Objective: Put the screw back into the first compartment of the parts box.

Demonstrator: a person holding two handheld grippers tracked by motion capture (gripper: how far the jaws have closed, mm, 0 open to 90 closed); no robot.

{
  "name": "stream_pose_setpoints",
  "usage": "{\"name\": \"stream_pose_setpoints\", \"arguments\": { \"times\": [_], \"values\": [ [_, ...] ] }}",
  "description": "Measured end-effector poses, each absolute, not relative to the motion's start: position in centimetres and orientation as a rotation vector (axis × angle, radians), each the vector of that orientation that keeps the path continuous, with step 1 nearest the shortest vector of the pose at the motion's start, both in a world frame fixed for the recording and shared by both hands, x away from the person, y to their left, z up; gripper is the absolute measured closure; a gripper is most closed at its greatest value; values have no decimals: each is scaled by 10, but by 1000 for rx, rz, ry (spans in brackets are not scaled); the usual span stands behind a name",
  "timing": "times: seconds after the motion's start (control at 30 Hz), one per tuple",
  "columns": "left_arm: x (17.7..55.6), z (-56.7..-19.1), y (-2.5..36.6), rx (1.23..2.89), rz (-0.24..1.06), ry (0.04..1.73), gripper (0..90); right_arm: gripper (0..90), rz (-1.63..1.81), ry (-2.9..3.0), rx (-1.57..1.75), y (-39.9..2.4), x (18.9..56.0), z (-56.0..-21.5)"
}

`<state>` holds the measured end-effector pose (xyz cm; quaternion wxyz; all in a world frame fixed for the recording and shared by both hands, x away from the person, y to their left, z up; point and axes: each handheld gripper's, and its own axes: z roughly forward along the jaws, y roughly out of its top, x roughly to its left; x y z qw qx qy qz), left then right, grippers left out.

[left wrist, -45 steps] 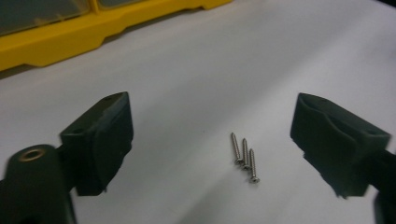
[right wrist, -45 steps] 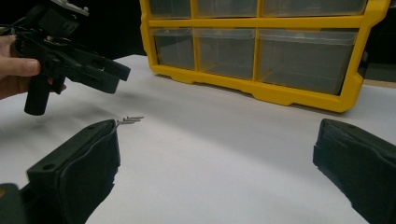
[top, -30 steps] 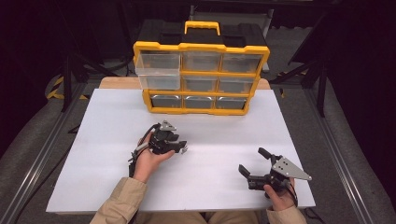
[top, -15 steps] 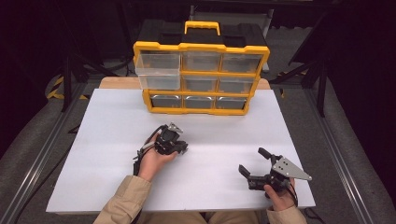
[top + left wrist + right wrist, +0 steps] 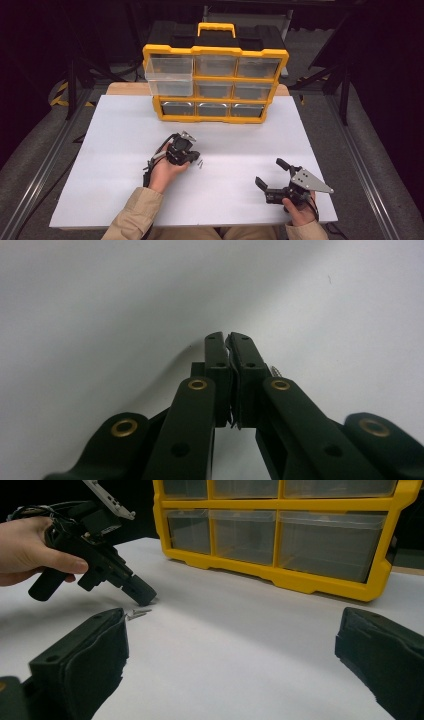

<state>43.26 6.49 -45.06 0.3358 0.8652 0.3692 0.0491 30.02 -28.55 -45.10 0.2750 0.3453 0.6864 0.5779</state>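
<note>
High view: left tongs (image 5: 192, 158) tipped down onto the white bench (image 5: 120, 150), jaws just closed together, two small screws (image 5: 200, 164) lying just beside the tips, not gripped. Right tongs (image 5: 270, 176) spread wide near the bench's front right, nothing between them. Yellow drawer organizer (image 5: 215, 82) at the back, upper-left drawer (image 5: 169, 79) pulled out. Left gripper view: jaws meet, one screw (image 5: 275, 371) just right of them. Right gripper view: screws (image 5: 137, 613) on the bench by the left tongs' (image 5: 141, 593) tip.

Table (image 5: 120, 150) seen from above; yellow organizer (image 5: 215, 82) and left gripper (image 5: 142, 596) also caught low by the right gripper view.
</note>
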Motion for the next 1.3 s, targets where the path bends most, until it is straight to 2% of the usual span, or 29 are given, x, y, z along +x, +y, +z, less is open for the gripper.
{"name": "stream_pose_setpoints", "arguments": {
  "times": [0.3, 0.77, 1.3],
  "values": [
    [436, -439, 73, 2253, 3, 998, 880, 11, 1558, 1842, 927, -286, 300, -451],
    [433, -372, 83, 2248, -142, 940, 881, 11, 1557, 1843, 926, -286, 300, -451],
    [435, -291, 85, 2328, -127, 869, 881, 11, 1560, 1842, 925, -286, 300, -451]
  ]
}}
